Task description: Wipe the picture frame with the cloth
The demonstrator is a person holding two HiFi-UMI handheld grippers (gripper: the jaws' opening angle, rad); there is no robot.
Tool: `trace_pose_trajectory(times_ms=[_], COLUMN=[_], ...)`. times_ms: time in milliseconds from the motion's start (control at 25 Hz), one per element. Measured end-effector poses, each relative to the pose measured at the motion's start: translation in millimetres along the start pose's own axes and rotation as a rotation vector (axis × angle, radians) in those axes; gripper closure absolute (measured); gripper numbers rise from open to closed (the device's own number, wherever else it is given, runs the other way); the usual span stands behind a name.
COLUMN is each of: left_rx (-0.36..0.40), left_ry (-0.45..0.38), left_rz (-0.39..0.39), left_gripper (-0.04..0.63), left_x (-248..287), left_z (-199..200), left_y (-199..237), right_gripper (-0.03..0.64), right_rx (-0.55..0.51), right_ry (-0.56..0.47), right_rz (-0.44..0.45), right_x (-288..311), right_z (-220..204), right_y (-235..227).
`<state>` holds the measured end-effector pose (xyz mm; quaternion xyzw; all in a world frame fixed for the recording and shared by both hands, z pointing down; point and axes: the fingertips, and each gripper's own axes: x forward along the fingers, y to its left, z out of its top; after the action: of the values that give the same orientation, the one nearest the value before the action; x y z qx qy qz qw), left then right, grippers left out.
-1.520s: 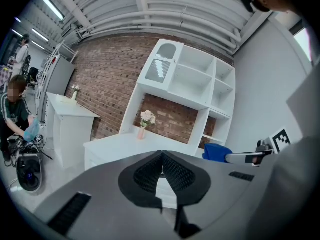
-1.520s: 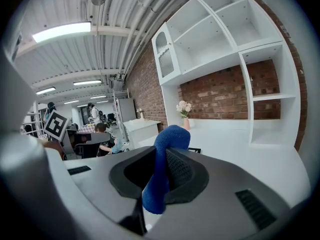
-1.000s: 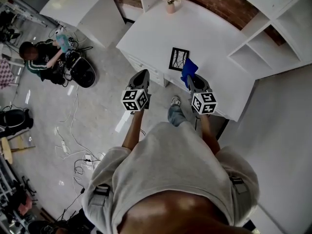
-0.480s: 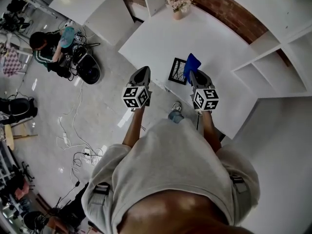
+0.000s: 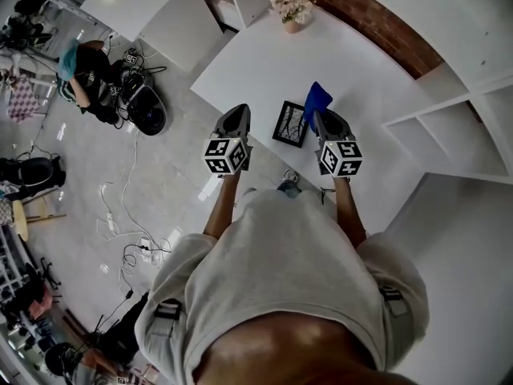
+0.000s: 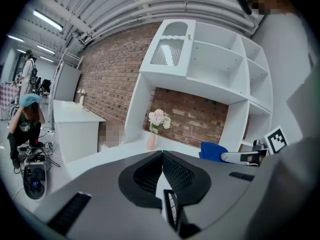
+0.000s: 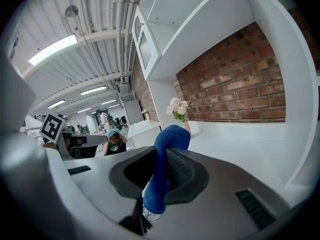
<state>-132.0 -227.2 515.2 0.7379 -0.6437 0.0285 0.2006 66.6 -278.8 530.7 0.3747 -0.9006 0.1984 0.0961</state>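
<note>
My right gripper point(image 5: 321, 117) has its jaws clamped on the blue cloth point(image 5: 317, 99), which sticks up past the tips just right of the picture frame point(image 5: 290, 123). The frame seems to lie flat on the white counter point(image 5: 264, 54). Left of the frame, my left gripper point(image 5: 238, 109) has its jaws pressed together, holding nothing.

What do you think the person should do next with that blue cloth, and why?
Probably lower the right gripper slightly toward the picture frame so the blue cloth meets it. The cloth is clamped in that gripper's jaws, and the frame lies flat on the white table right beside it, seemingly not yet touched. The left gripper is shut and empty.
</note>
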Motion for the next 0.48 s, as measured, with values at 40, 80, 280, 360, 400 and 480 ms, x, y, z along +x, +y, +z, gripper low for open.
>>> trace_pose_trajectory(times_ms=[40, 80, 280, 360, 400, 480], left_rx=[-0.002, -0.004, -0.012, -0.020, -0.023, -0.028], left_ry=[0.005, 0.010, 0.041, 0.052, 0.058, 0.073], left_rz=[0.000, 0.000, -0.021, -0.039, -0.051, -0.080], left_gripper=[0.580, 0.580, 0.578, 0.579, 0.580, 0.580], left_x=[2, 5, 16, 24, 27, 36], left_z=[-1, -3, -8, -9, -10, -11], left_y=[1, 2, 12, 17, 18, 22], right_gripper=[0.554, 0.554, 0.554, 0.554, 0.554, 0.554], right_rx=[0.003, 0.006, 0.022, 0.027, 0.029, 0.031], right_ry=[0.003, 0.007, 0.030, 0.042, 0.048, 0.058], right_rz=[0.000, -0.002, -0.027, -0.045, -0.056, -0.080], right_x=[2, 4, 14, 17, 19, 23], right_z=[-1, -2, -9, -12, -13, -15], right_y=[-2, -3, -5, -6, -6, -6])
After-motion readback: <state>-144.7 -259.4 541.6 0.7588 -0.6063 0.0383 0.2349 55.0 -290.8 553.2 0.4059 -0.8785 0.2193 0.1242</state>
